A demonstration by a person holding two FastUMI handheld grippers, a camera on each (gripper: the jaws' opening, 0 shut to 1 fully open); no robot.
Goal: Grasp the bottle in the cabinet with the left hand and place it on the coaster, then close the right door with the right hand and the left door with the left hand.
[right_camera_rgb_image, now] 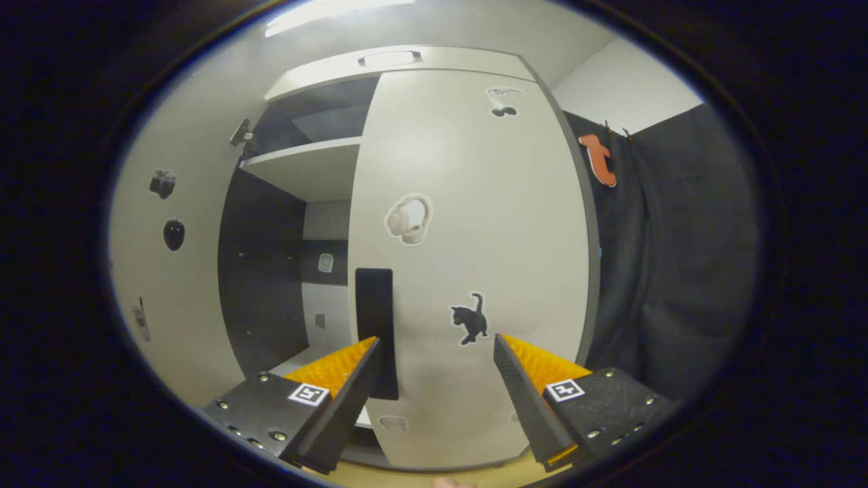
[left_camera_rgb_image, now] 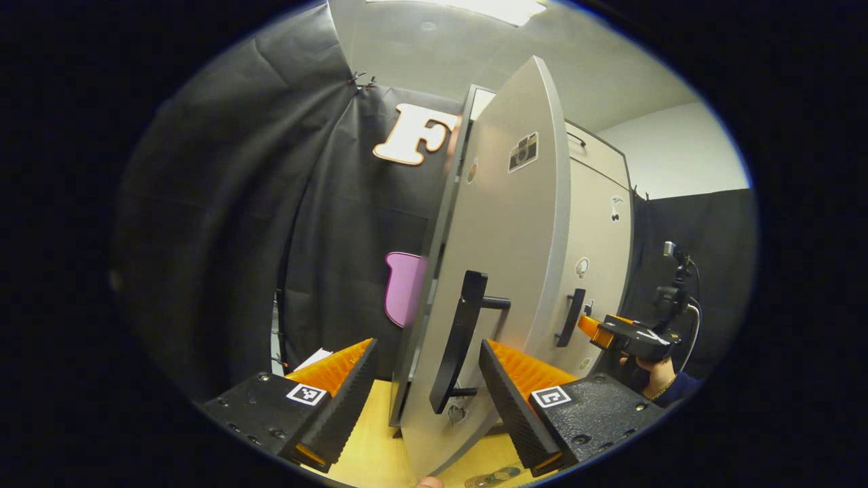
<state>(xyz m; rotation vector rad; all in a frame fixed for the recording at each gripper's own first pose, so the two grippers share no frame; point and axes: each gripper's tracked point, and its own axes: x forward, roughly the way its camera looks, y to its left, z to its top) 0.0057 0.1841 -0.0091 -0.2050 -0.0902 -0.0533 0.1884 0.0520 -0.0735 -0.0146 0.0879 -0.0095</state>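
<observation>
Left tongs [left_camera_rgb_image: 427, 396] spread wide around the left door's black handle [left_camera_rgb_image: 461, 342], lined up to swing it shut. Right tongs [right_camera_rgb_image: 434, 393] gape empty against the shut right door [right_camera_rgb_image: 475, 257]. Bottle unseen.

Left door [left_camera_rgb_image: 502, 271] ajar before cabinet opening [right_camera_rgb_image: 291, 271]

Recording booth, not home: black cloth walls [left_camera_rgb_image: 224, 224], sticker-marked grey cabinet [right_camera_rgb_image: 475, 257], wooden tabletop [left_camera_rgb_image: 369, 447].

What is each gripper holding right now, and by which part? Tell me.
Nothing. The left gripper is open, its fingers either side of the left door's handle without clamping it. The right gripper is open before the right door.
</observation>
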